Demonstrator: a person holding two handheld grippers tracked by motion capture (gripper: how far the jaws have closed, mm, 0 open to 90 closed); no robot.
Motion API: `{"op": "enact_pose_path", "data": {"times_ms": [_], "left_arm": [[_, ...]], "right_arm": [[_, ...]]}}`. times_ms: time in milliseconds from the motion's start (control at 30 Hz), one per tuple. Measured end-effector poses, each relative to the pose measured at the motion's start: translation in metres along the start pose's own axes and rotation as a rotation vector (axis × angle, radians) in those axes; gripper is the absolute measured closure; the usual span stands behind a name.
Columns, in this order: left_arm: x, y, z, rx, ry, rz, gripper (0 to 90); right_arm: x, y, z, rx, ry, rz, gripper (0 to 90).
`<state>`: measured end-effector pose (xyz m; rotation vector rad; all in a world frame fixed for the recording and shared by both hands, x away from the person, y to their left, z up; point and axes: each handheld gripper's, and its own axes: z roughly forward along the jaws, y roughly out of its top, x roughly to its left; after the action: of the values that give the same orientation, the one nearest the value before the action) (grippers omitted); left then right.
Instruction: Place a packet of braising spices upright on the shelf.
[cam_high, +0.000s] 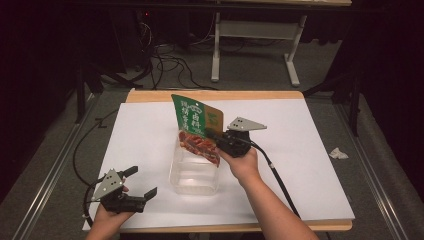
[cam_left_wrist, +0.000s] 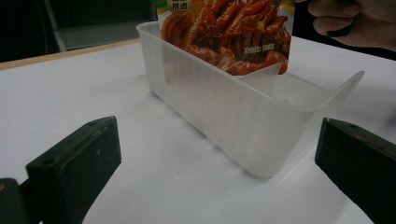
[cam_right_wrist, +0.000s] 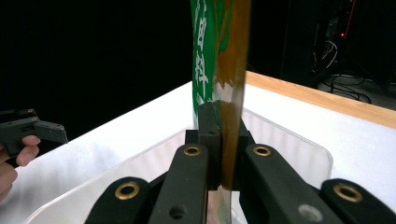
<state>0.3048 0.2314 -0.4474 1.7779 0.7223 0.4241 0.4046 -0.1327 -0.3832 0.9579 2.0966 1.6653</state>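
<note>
**Q.** Where is the pouch, and what has hold of it?

**A.** The flat green-and-orange printed foil snack pouch (cam_high: 197, 127) stands nearly upright with its lower end inside the clear, thin-walled rectangular plastic tub (cam_high: 194, 176), which sits near the middle of the white-covered bench (cam_high: 310, 150). Your right tool (cam_high: 216, 135) has its jaws closed on the pouch's side edge; in the right gripper view the film (cam_right_wrist: 219, 70) runs straight up from between them. Your left tool (cam_high: 141, 182) rests at the near left of the bench, jaws spread wide, holding nothing, well apart from the tub.

**Q.** How will the pouch handle?

**A.** Judge it light and pliable: a glossy laminated film, likely slippery, with soft contents printed red on the front (cam_left_wrist: 229, 37). It will probably bow or twist if you hold it by one edge alone. The sealed margin is the stiffest place to pinch; the filled belly would give under the jaws.

**Q.** And the tub?

**A.** Smooth, translucent, with rounded corners and a flared rim (cam_left_wrist: 345, 86). It looks light enough to slide or tip on the bench if the pouch drags against its wall, so you might steady it with the free tool.
</note>
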Motion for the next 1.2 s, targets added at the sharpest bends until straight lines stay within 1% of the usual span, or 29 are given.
{"op": "enact_pose_path", "data": {"times_ms": [133,233,400,533,633,933,1067,1133,1200], "left_arm": [[0.0,0.0,0.0,-0.003,0.002,-0.004,0.9],[0.0,0.0,0.0,-0.003,0.002,-0.004,0.9],[0.0,0.0,0.0,-0.003,0.002,-0.003,0.9],[0.0,0.0,0.0,-0.005,0.004,-0.004,0.9],[0.0,0.0,0.0,-0.003,0.003,-0.002,0.9],[0.0,0.0,0.001,0.001,0.002,0.004,0.9],[0.001,-0.002,0.001,0.004,0.003,-0.001,0.9],[0.001,-0.002,0.0,0.004,0.005,-0.004,0.9],[0.001,-0.002,-0.001,0.003,0.002,-0.001,0.8]], "right_arm": [[0.0,-0.004,0.002,0.003,-0.012,-0.001,90.0],[-0.001,-0.007,0.004,0.001,-0.009,0.006,90.0],[-0.002,-0.012,0.006,0.016,-0.021,0.008,90.0],[-0.003,-0.019,0.01,0.033,-0.019,0.004,90.0],[-0.005,-0.022,0.01,0.027,-0.02,0.015,90.0],[-0.005,-0.024,0.007,0.021,-0.028,-0.003,90.0],[-0.003,-0.024,0.008,0.02,-0.026,0.002,89.8],[-0.003,-0.023,0.008,0.027,-0.027,0.005,89.0],[-0.004,-0.022,0.008,0.036,-0.032,-0.002,88.0]]}}
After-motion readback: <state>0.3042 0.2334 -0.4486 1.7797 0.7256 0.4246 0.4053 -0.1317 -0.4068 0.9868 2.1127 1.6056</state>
